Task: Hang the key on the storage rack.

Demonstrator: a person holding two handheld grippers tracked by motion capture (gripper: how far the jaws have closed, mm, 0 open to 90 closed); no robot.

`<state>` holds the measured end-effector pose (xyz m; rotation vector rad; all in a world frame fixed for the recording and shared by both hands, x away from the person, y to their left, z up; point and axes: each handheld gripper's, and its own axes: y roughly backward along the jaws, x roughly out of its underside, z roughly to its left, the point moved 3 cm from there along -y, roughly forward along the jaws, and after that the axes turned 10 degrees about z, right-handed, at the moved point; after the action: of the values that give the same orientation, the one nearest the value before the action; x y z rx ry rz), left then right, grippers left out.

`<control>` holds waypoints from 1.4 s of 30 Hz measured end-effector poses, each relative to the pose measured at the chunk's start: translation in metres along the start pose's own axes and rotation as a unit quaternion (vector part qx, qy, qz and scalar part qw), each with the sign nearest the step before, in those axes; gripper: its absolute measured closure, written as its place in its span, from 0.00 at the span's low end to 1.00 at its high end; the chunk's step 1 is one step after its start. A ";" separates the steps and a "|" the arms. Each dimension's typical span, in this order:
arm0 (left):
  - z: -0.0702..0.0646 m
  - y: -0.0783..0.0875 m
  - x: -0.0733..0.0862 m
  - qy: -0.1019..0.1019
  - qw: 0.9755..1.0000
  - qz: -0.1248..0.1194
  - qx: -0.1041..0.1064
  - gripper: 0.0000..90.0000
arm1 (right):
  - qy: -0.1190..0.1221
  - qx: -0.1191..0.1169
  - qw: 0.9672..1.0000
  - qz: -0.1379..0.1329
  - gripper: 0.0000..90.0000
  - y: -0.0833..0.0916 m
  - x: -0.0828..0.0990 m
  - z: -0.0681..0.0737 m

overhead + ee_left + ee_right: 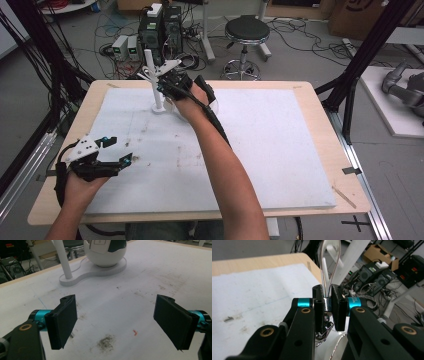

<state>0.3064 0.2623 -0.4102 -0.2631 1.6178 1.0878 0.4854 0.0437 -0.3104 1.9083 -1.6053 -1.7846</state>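
Note:
A white stand (151, 75) with a thin upright post and side branches rises from a flat base (85, 275) at the far middle of the white board. A round white bowl (105, 255) sits on that base. My right gripper (172, 80) is up by the post's branches, shut on a silver metal loop (331, 262). The loop stands up out of the jaws, and a bit of chain-like metal hangs below them. A white branch of the stand (352, 257) lies just behind the loop. My left gripper (119, 151) hovers open and empty over the board's near left part (117, 320).
A white foam board (280, 150) with dirty smudges covers the wooden table (325, 120). Beyond the far edge are a black stool (246, 32), computer boxes (160, 27) and cables on the floor. Black frame posts (365, 55) flank the table.

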 end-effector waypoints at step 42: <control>-0.015 -0.027 -0.011 -0.020 0.999 0.013 0.027 0.21 | -0.121 0.022 0.990 -0.067 0.36 0.140 0.174 -0.045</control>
<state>0.3182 0.2326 -0.4147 -0.1840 1.6155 1.0606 0.3957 -0.1648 -0.3232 1.9245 -1.6346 -2.1235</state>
